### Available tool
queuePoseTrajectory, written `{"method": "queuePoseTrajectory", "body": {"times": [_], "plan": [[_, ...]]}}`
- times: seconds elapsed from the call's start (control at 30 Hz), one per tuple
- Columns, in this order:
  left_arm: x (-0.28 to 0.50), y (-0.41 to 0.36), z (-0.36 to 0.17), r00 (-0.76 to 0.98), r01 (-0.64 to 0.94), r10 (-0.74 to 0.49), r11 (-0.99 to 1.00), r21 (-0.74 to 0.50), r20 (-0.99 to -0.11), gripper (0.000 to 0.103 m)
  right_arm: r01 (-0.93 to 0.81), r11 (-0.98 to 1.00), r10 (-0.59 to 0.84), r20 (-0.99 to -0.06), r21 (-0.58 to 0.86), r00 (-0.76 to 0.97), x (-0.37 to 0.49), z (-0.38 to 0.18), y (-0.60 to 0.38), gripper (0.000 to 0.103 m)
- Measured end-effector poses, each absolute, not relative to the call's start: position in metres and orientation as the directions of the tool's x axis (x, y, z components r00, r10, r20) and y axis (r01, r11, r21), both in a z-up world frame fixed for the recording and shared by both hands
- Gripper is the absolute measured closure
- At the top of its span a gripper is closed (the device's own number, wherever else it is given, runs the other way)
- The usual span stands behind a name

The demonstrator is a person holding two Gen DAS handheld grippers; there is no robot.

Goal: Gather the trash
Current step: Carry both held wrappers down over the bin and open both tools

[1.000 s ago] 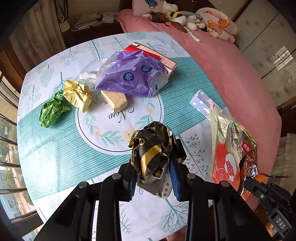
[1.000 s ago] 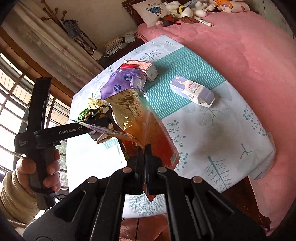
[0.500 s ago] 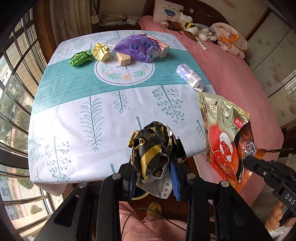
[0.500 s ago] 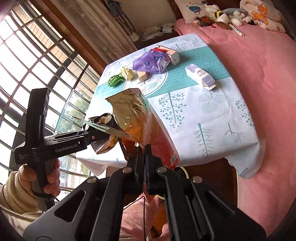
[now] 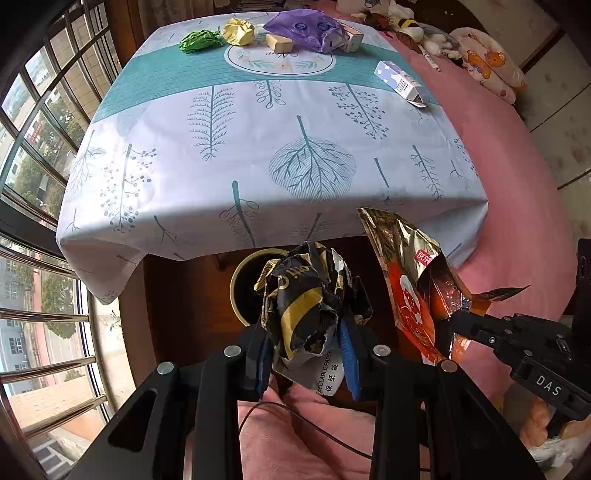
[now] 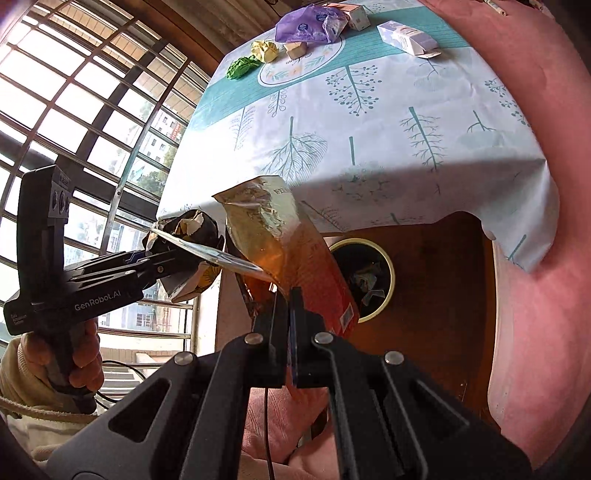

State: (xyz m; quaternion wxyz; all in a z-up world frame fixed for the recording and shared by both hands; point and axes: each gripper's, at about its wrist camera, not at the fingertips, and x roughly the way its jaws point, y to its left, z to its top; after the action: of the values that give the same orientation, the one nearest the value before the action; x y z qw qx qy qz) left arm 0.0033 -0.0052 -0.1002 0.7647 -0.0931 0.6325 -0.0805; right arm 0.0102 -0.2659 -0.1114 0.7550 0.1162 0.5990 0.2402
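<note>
- Both tongs have drawn back off the counter (image 5: pixel 258 155) since the earlier frames; its near edge now lies ahead, with the round bin (image 6: pixel 384 258) on the floor below that edge.
- Snack bag (image 6: pixel 288 258), the larger piece: pinched flat between the pressed-together right tongs (image 6: pixel 290 314) at its lower end. Long axis near upright, torn gold mouth uppermost and leaning toward the counter's near edge, just beside the bin rim.
- Crumpled black-and-gold wrapper (image 5: pixel 310 310): a ball clamped by the left tongs (image 5: pixel 306 354), no clear long axis, hanging over the bin opening (image 5: pixel 243 284) in the left view.
- Remaining litter sits along the counter's far edge: purple pack (image 5: pixel 306 29), small carton (image 5: pixel 400 83), green wad (image 5: pixel 199 40), yellow wad (image 5: pixel 238 31).
- Step in hand, judged: drop into the bin. Centre each piece over the opening first, lower, release the wrapper first, and tip the bag mouth-down so it cannot catch the rim.
</note>
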Motion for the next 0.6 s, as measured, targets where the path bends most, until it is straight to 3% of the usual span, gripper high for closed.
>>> {"method": "queuePoseTrajectory", "body": {"times": [0.37,0.6], "plan": [[-0.001,-0.015,-0.149,0.128,0.004,-0.211,0.977,-0.213,-0.969,0.072,-0.196,0.860,0.493,-0.866,0.471,0.081,-0.002,-0.175,-0.259,0.103],[0.006,-0.016,-0.211,0.081,-0.002,-0.211,0.977,-0.212,-0.974,0.072,-0.151,0.886,0.450,-0.892,0.438,0.054,0.009,-0.233,-0.252,0.103]]}}
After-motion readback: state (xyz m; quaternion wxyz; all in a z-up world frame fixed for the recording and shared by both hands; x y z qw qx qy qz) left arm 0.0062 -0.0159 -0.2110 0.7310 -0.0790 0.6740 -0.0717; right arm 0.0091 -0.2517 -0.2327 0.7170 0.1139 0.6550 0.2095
